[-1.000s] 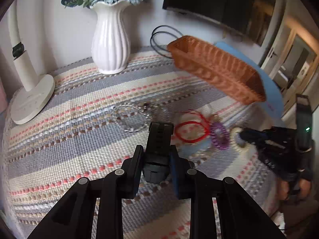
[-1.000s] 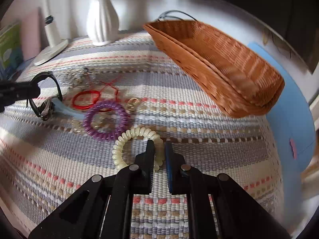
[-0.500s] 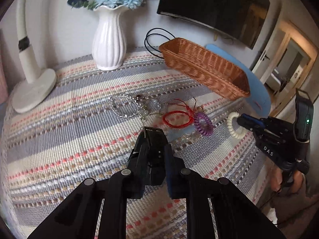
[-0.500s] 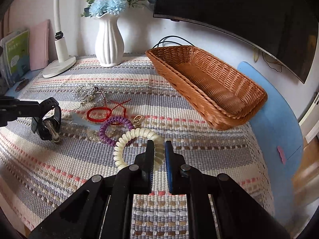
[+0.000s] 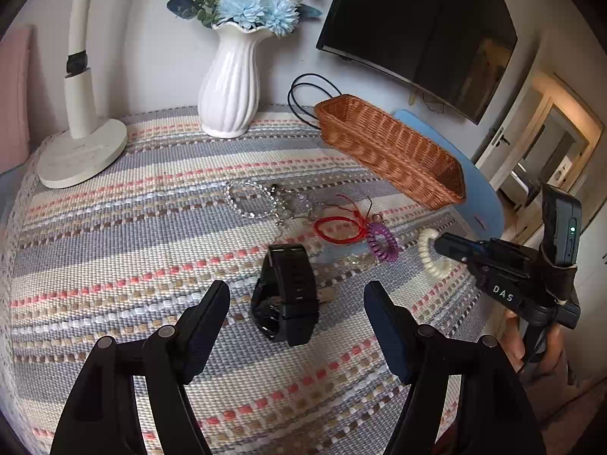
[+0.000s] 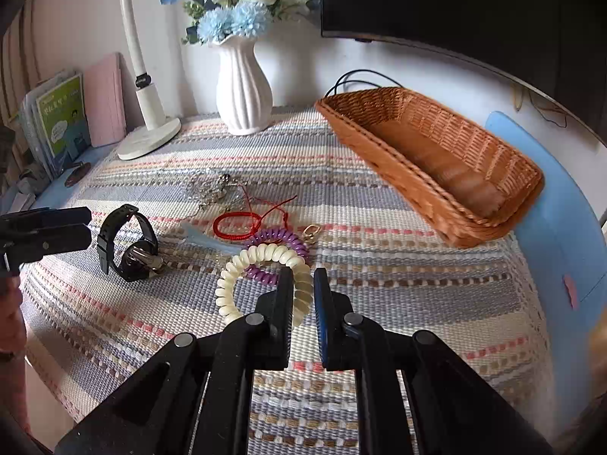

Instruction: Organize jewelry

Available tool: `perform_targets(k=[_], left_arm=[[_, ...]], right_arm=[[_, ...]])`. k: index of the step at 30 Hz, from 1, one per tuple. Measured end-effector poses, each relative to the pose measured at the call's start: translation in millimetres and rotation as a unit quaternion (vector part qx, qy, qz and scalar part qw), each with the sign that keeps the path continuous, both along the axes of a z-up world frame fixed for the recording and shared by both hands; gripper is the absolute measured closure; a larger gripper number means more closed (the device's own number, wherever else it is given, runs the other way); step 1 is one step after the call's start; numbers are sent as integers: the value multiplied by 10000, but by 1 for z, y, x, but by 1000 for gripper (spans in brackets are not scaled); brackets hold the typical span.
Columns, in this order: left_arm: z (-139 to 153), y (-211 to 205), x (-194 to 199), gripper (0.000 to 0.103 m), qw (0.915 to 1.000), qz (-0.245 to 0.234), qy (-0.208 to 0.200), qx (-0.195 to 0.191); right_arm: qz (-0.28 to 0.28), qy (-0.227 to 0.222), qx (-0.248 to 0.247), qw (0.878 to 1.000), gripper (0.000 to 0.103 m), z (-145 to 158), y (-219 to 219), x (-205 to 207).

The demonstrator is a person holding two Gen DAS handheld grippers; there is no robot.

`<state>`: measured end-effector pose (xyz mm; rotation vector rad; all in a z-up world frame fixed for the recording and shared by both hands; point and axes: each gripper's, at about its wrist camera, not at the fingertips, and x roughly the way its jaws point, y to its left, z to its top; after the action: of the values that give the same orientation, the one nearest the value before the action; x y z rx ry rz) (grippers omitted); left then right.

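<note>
Cream coil bracelet (image 6: 265,276) pinched in right tool (image 6: 303,284), black watch (image 5: 286,295) loose between opening left tool (image 5: 296,303) jaws

Black watch (image 5: 286,295) on striped cloth (image 5: 114,250); cream coil bracelet (image 6: 265,276) clamped.

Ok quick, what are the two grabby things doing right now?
Left gripper: fingers opening, nothing pinched; the black watch lies loose on the cloth between them.
Right gripper: closed on the cream coil bracelet.
</note>
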<state>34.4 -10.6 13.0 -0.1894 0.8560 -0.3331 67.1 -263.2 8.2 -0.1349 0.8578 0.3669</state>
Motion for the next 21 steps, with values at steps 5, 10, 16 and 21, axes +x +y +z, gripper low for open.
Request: perform_targets(k=[5,10,16,21], left_arm=[[-22,-16,17,78,9980,183,411,435],[-24,-7,15,78,9994,152,300,129],[-24,3,11,78,9992,80,307,-222],[-28,10,11,78,9986,0,280,-453]], right_arm=[[-12,48,-609,9981,89,-16,13,2],[760,-290,-64,9967,55,13,29,-12],[2104,652,217,9752,60,-13,83,19],[2747,1010,93,9562,60,-21,102,36]])
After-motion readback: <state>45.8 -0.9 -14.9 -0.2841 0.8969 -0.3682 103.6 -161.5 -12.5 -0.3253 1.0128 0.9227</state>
